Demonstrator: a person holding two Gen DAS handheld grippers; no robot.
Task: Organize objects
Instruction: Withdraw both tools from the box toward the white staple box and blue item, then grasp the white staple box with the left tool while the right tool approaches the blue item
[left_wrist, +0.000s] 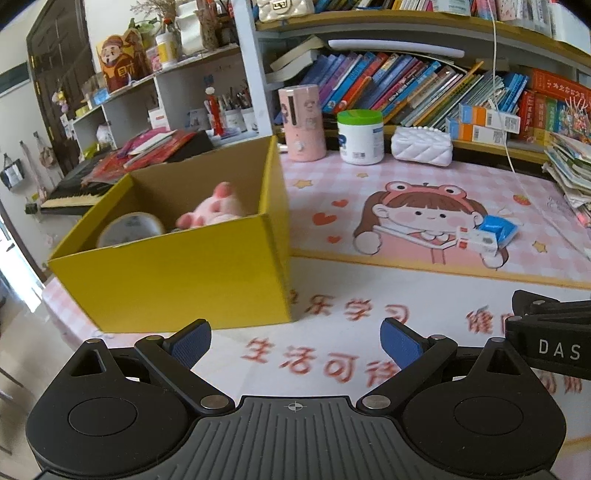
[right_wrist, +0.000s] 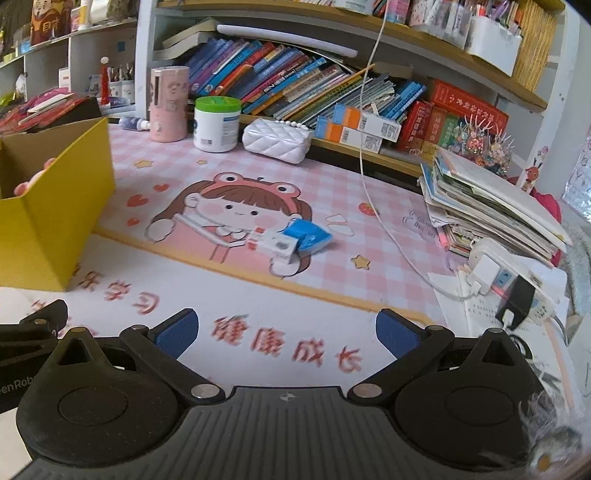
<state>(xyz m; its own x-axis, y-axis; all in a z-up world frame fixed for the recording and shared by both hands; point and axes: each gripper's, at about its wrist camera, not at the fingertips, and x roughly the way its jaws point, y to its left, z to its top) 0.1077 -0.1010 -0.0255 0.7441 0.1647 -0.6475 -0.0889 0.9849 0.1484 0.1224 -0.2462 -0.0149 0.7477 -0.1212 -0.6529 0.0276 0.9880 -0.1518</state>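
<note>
While both grippers, left (left_wrist: 295, 341) and right (right_wrist: 284, 332), hang empty with jaws wide apart, we should bring the right squarely over the white carton (right_wrist: 275, 245) touching the blue packet (right_wrist: 308, 236) mid-mat, then carry it to the box (left_wrist: 177, 280).

Leaning books (left_wrist: 388, 85), pink humidifier (left_wrist: 301, 122), white quilted purse (right_wrist: 277, 140)

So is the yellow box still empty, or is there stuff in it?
Not empty. The open-topped yellow box already holds a pink plush toy and a roll of tape.
</note>
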